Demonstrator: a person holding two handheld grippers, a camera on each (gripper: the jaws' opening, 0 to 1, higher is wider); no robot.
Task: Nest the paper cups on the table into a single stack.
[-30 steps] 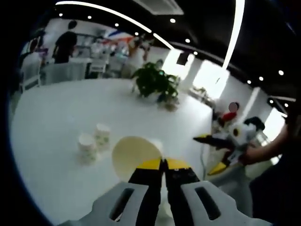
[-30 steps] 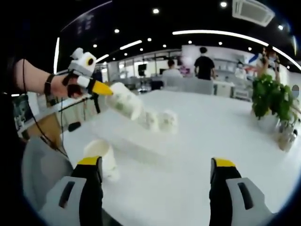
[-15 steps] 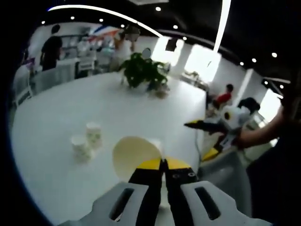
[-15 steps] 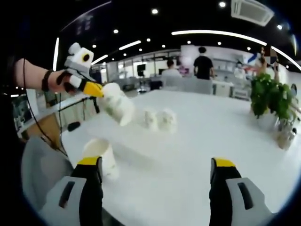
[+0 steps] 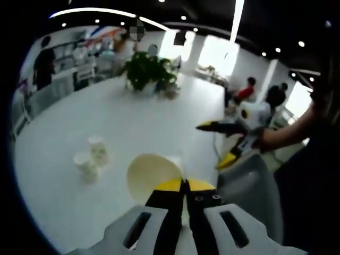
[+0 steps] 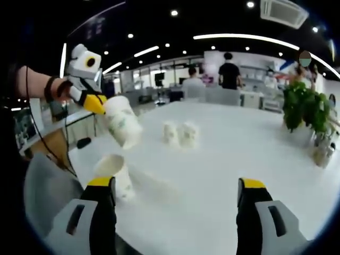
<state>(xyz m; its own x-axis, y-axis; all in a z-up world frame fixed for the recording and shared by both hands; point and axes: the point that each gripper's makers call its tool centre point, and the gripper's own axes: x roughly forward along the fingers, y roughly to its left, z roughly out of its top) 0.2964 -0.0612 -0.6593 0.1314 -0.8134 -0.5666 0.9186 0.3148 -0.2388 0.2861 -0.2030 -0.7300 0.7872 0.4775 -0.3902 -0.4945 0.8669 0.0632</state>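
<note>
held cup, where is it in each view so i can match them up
Left gripper view: the held cup sits low centre, mouth toward the camera, its rim pinched in the left gripper.
Right gripper view: the same cup hangs upper left, above the table, at the tip of the left gripper.
Shared landmark: the cup pair, with the plant beyond.

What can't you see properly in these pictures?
- Held cup, left gripper view: the left hand-held gripper hides its near rim.
- Cup print, right gripper view: blurred.
- Two far cups, both views: too small to tell if they touch.
- Cup on table, right gripper view: partly behind the right hand-held gripper's finger.
</note>
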